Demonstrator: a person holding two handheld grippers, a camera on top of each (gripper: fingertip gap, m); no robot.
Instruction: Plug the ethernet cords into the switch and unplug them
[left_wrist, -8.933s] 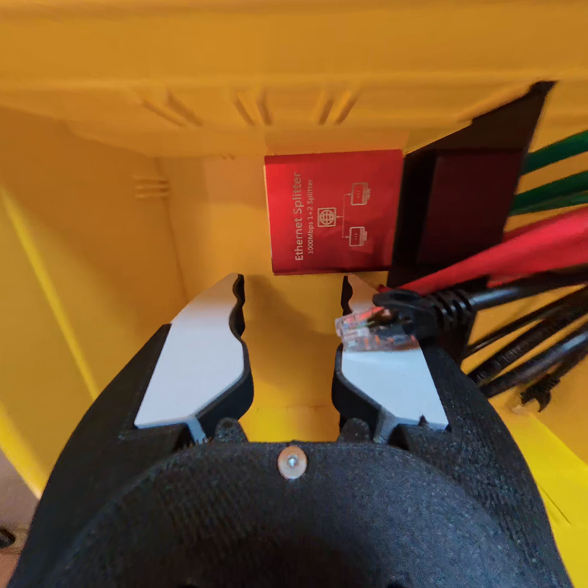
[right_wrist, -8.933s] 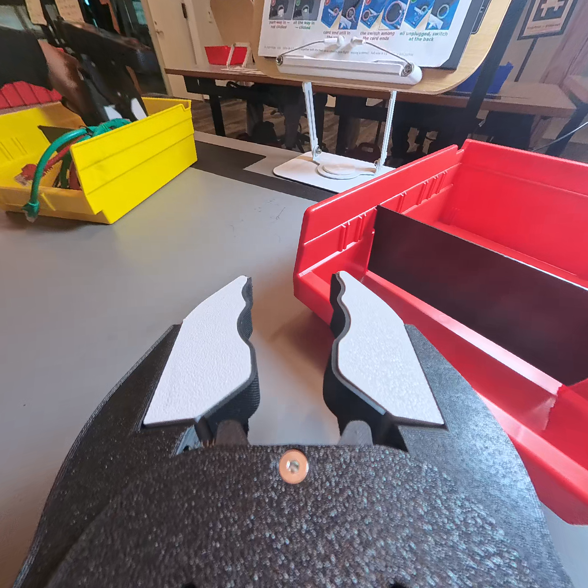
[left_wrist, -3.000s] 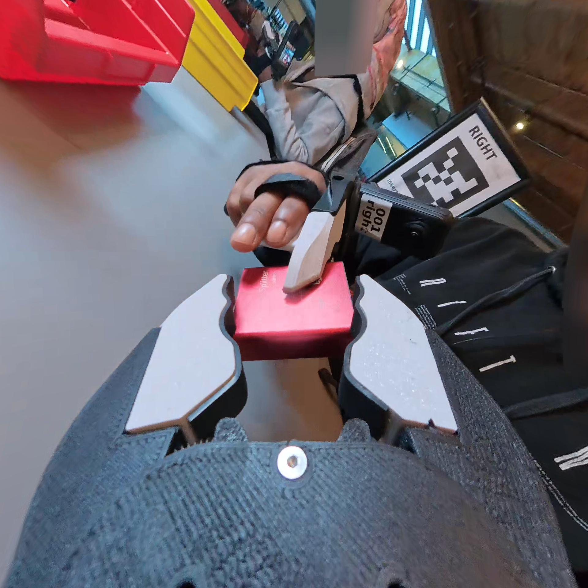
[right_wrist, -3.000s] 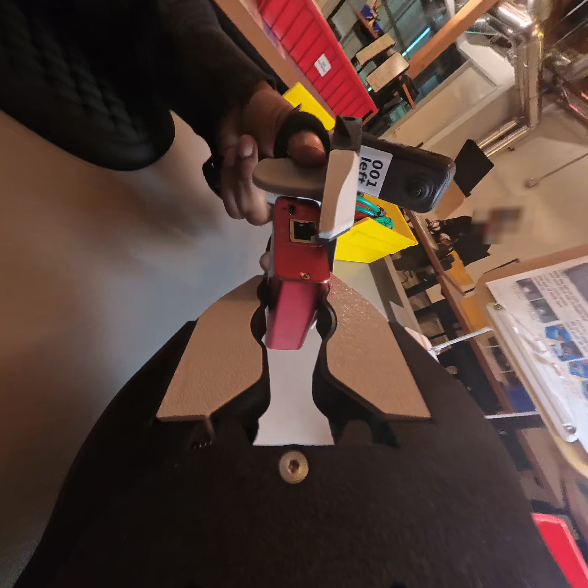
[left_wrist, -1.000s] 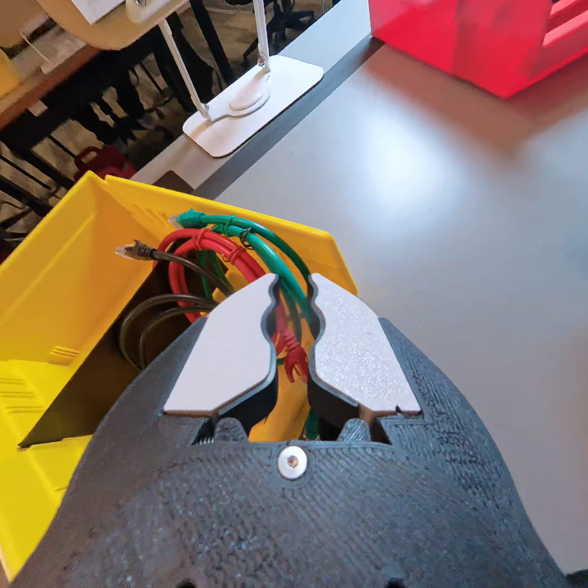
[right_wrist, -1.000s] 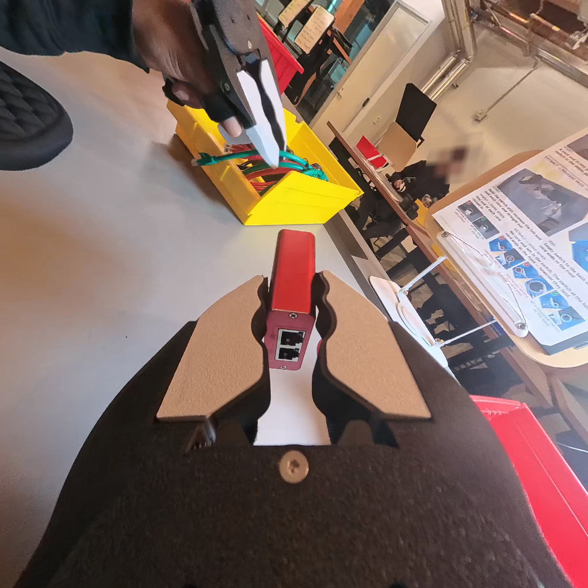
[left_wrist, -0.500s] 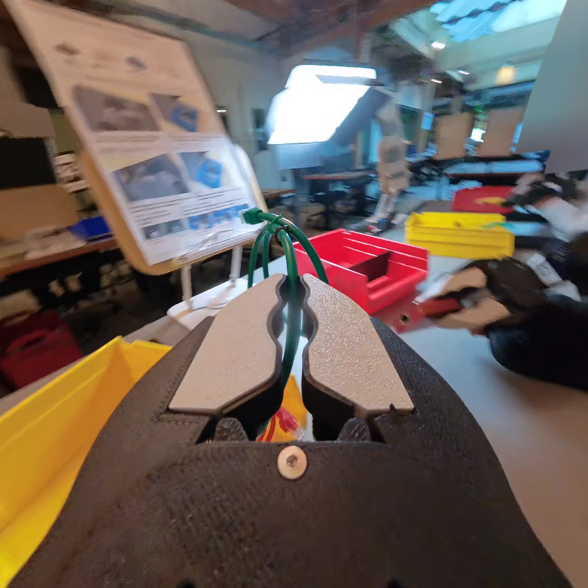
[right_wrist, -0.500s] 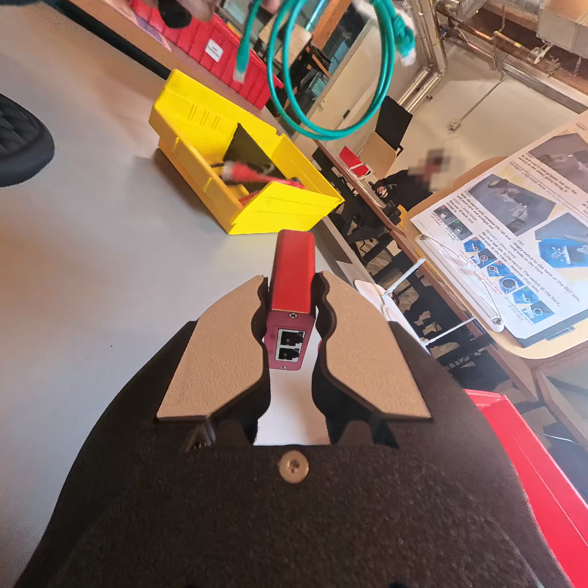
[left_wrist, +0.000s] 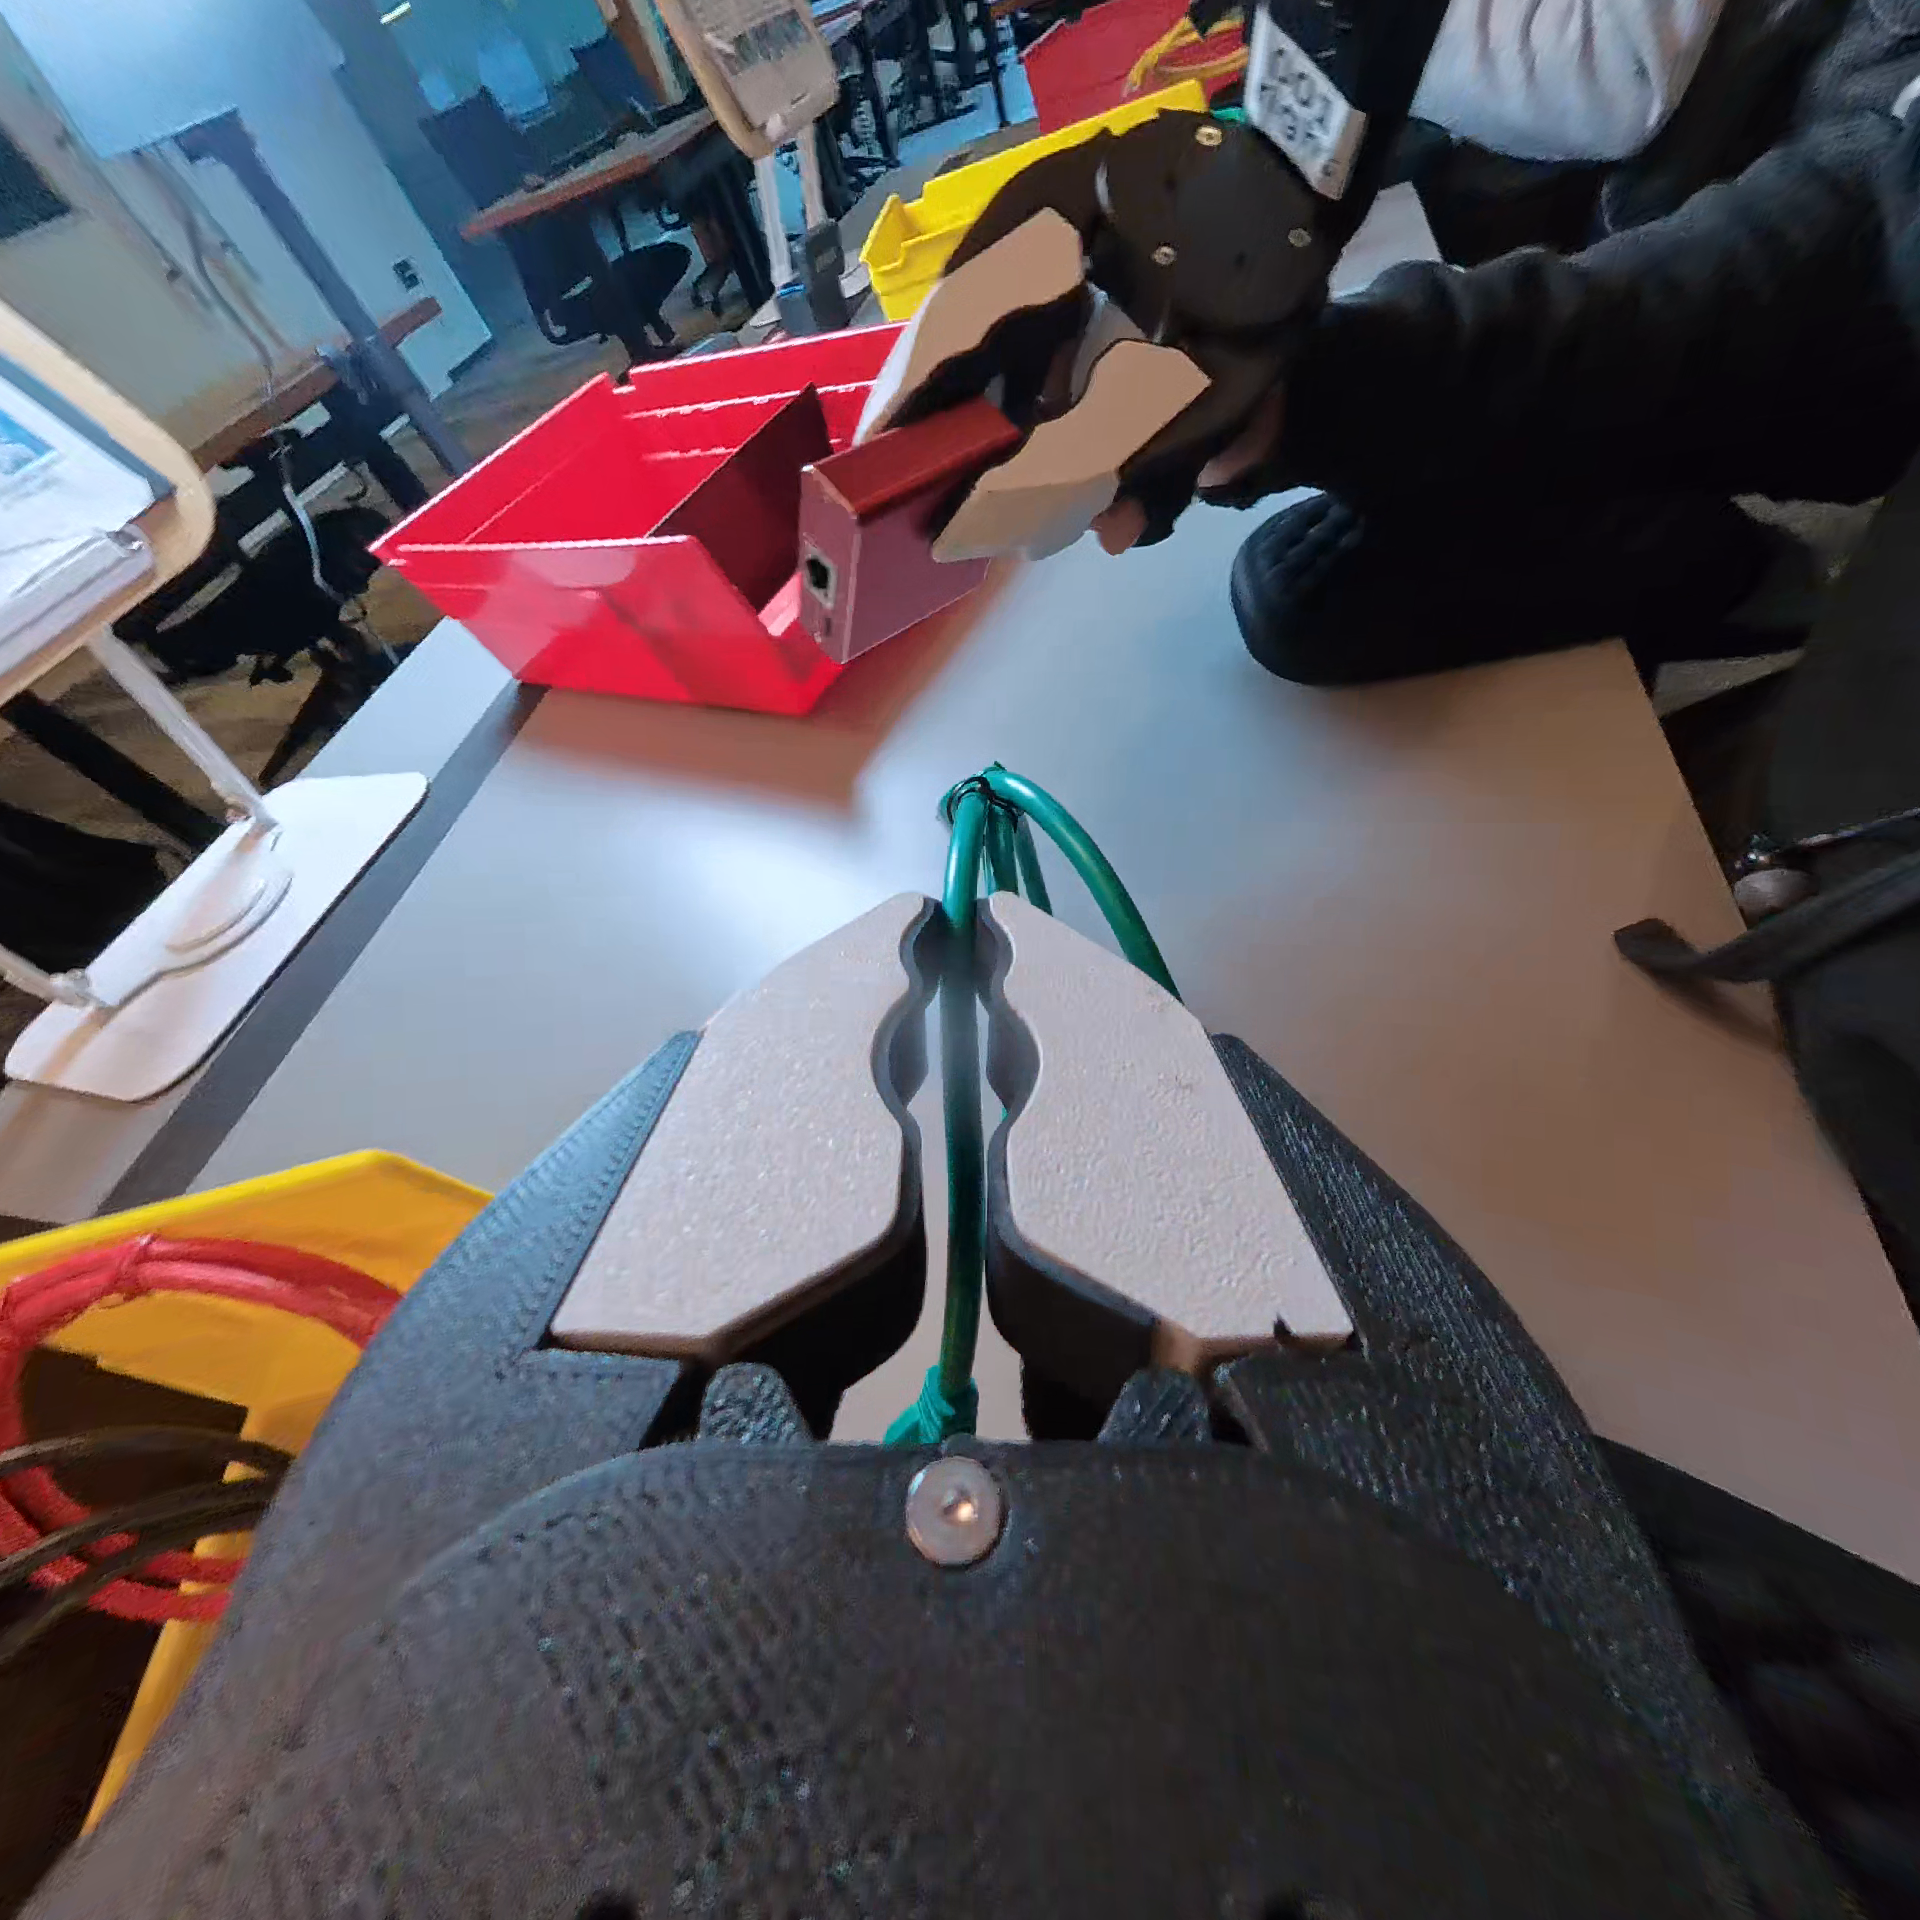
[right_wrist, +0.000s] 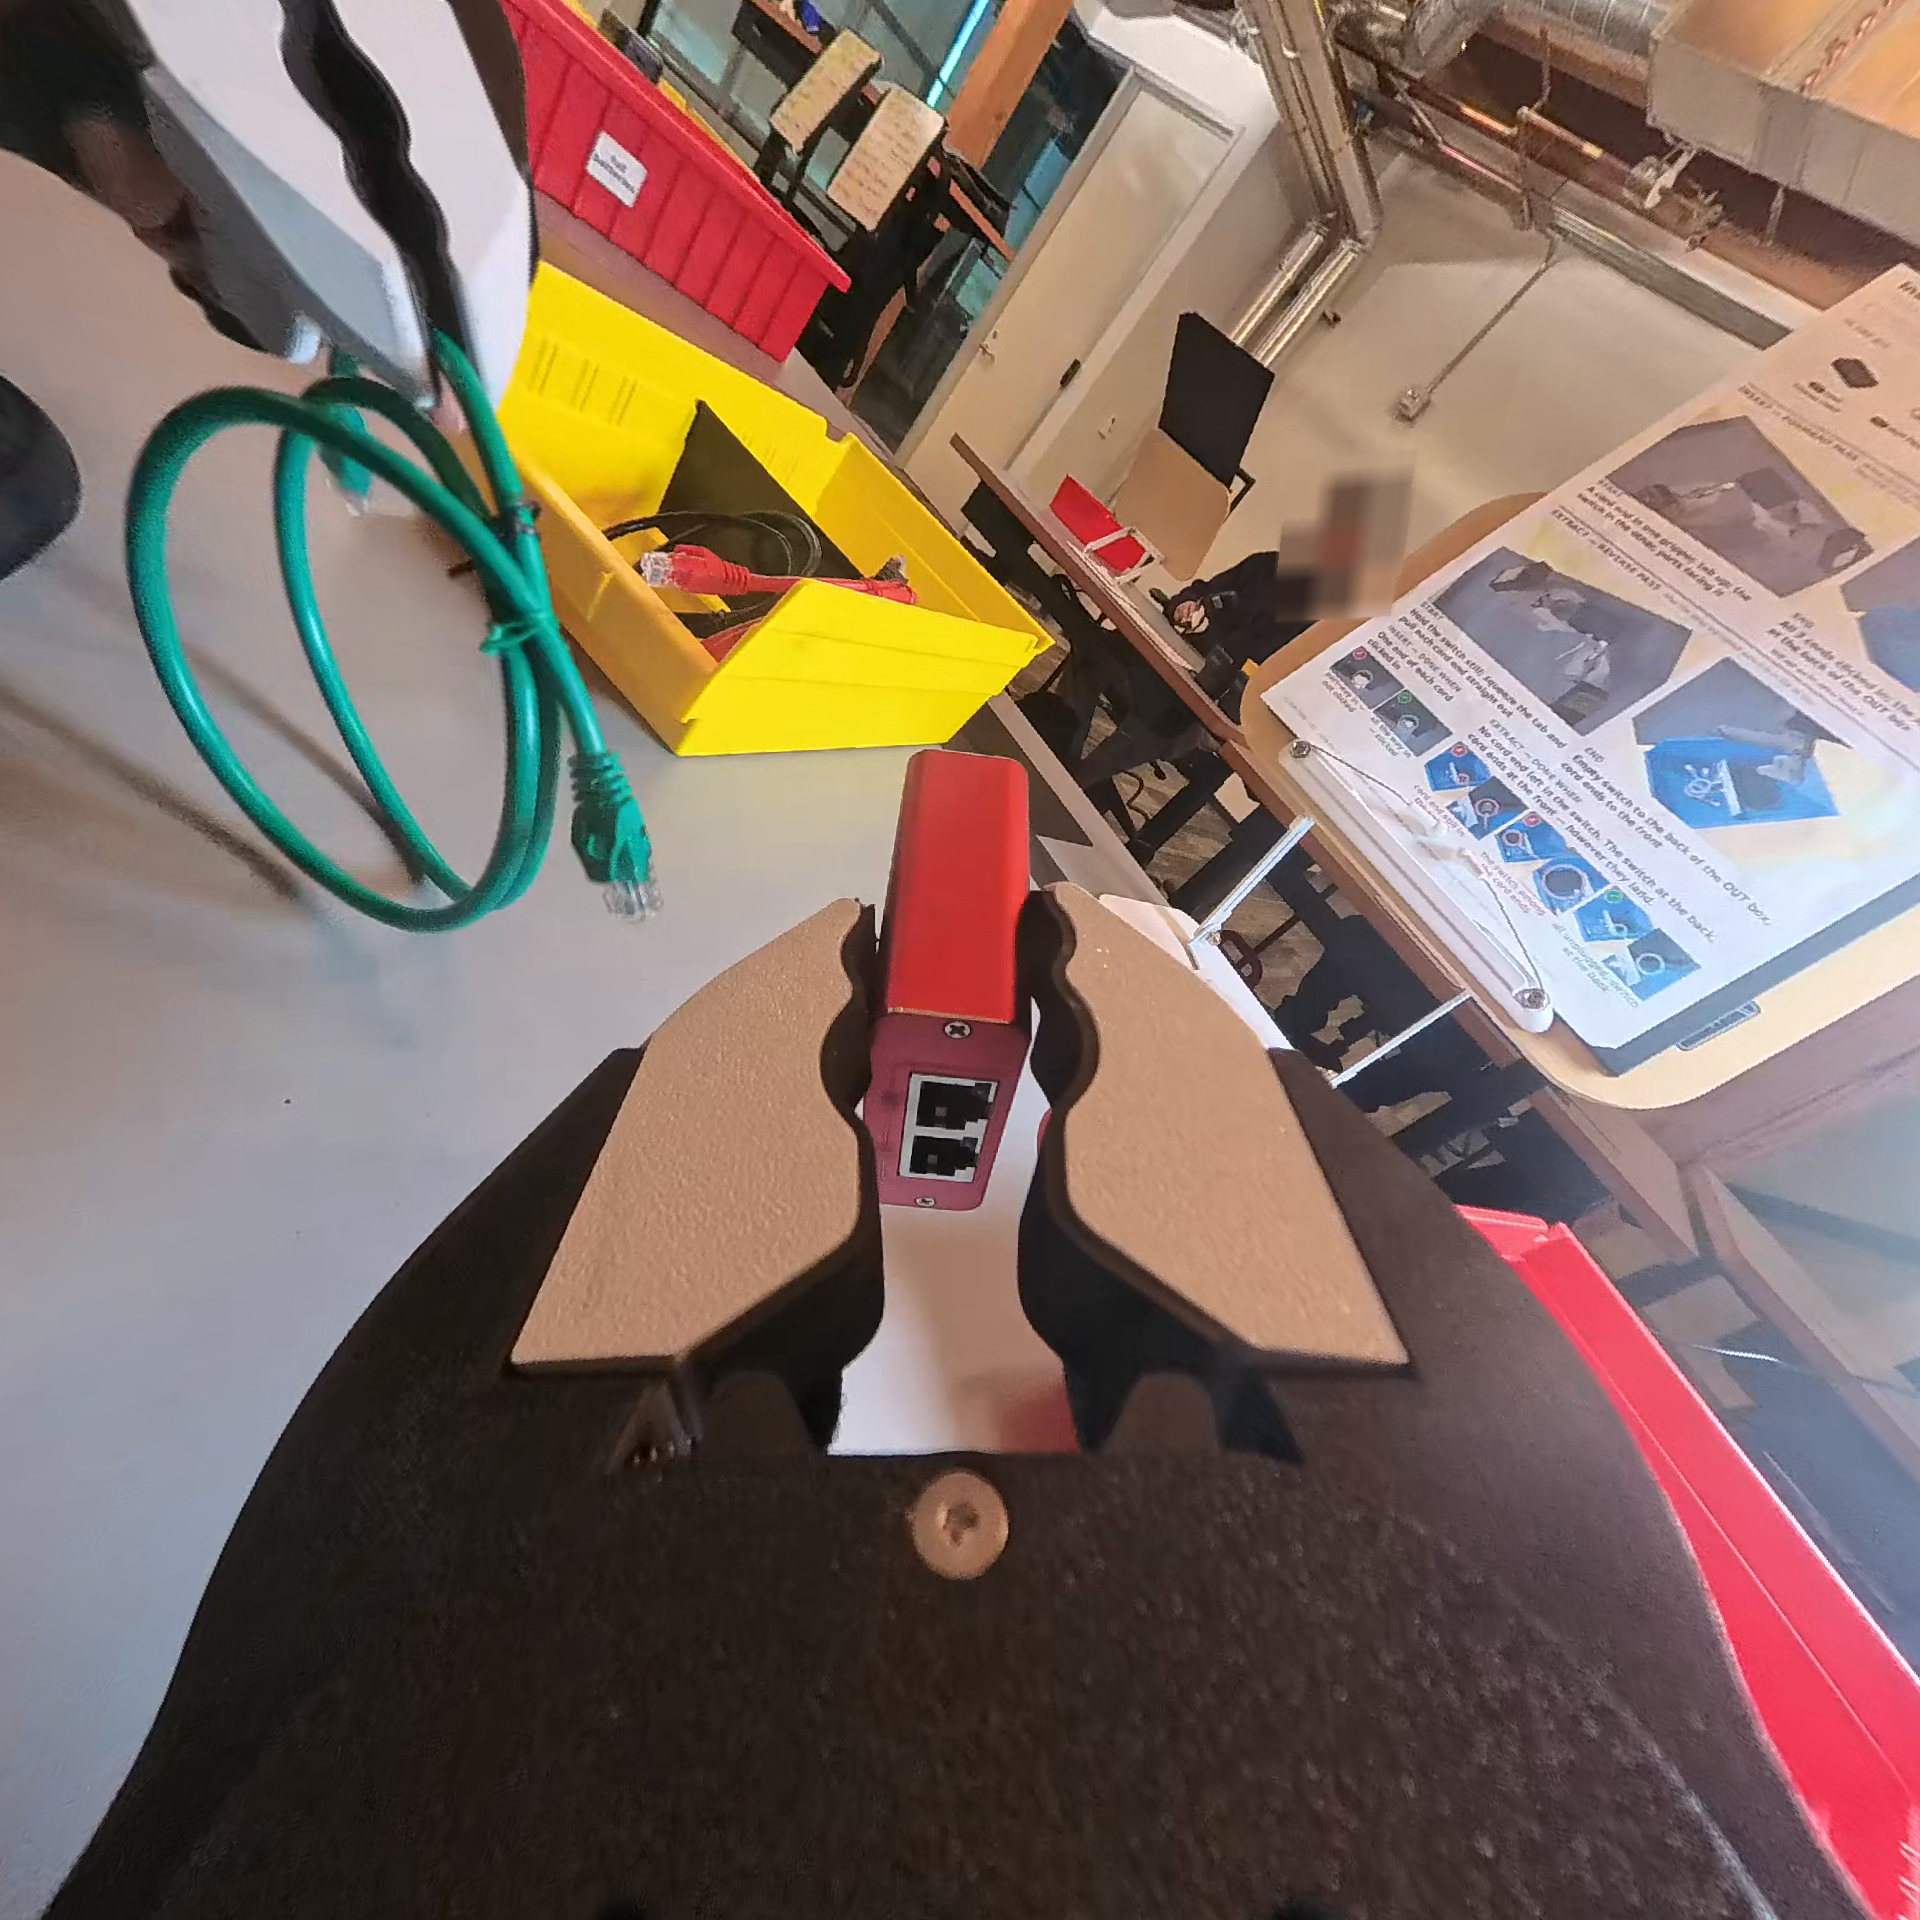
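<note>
My left gripper (left_wrist: 961, 920) is shut on a coiled green ethernet cord (left_wrist: 963, 1143) and holds it over the grey table. In the right wrist view the cord (right_wrist: 343, 665) hangs as a tied loop from the left gripper (right_wrist: 442, 353), with one green plug (right_wrist: 613, 831) dangling free just above the table. My right gripper (right_wrist: 953, 906) is shut on the red switch (right_wrist: 951, 873), whose two empty ports face the camera. In the left wrist view the right gripper (left_wrist: 1039, 416) holds the switch (left_wrist: 894, 540) off the table, its single port toward me.
A yellow bin (right_wrist: 831, 675) at the table's far edge holds red cords (right_wrist: 727, 571) and black cords. A red bin (left_wrist: 582, 540) with a dark divider sits behind the switch. An instruction board (right_wrist: 1662, 675) on a white stand (left_wrist: 208, 935) stands past the table edge. Across from one pair of fingers to the other is roughly 15 centimeters.
My left gripper has lifted the green cord out of the yellow bin and brought it down over the table toward the switch. My right gripper keeps hold of the switch.
</note>
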